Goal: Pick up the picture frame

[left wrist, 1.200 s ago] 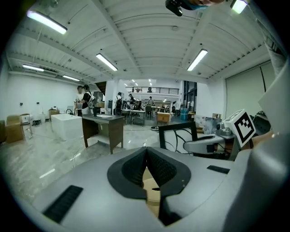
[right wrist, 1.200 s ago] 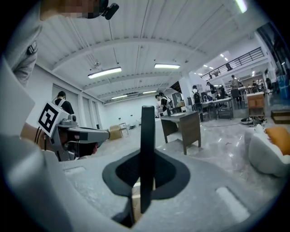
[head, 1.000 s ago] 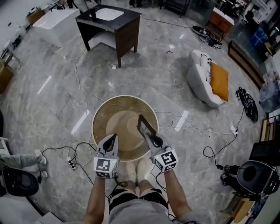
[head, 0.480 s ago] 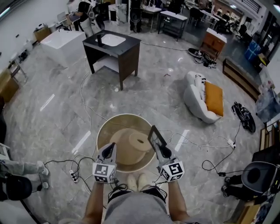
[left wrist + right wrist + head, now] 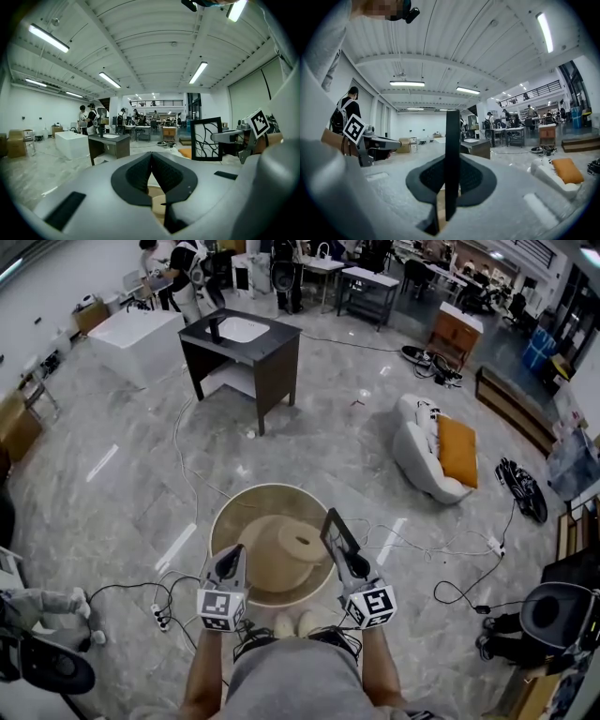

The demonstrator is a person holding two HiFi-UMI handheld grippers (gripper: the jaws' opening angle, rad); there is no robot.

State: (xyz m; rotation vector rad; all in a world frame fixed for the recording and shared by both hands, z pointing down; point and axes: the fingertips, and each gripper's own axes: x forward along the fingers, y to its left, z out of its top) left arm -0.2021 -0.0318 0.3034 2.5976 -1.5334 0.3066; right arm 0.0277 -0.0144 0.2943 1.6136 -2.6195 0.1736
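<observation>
Gripping picture frame (image 5: 336, 531) w/ R hand-held gripper (image 5: 351, 564) | L hand-held gripper (image 5: 231, 561) jaws together, empty

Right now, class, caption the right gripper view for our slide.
Right gripper holds the picture frame edge-on between its jaws, workshop beyond.

**Bright, even indoor lighting; strong wide-angle distortion in all views.**
Ceiling light strips (image 5: 47, 38) supply the light, and the polished floor (image 5: 103, 462) returns pale glare streaks in the head view. Shadows are soft and short. Both gripper views are circular, with black corners and straight lines bent near the edges. The left gripper (image 5: 151, 157) and right gripper (image 5: 451, 164) bodies are soft-focused up close. The picture frame (image 5: 452, 136) reads as a dark, backlit edge.
</observation>
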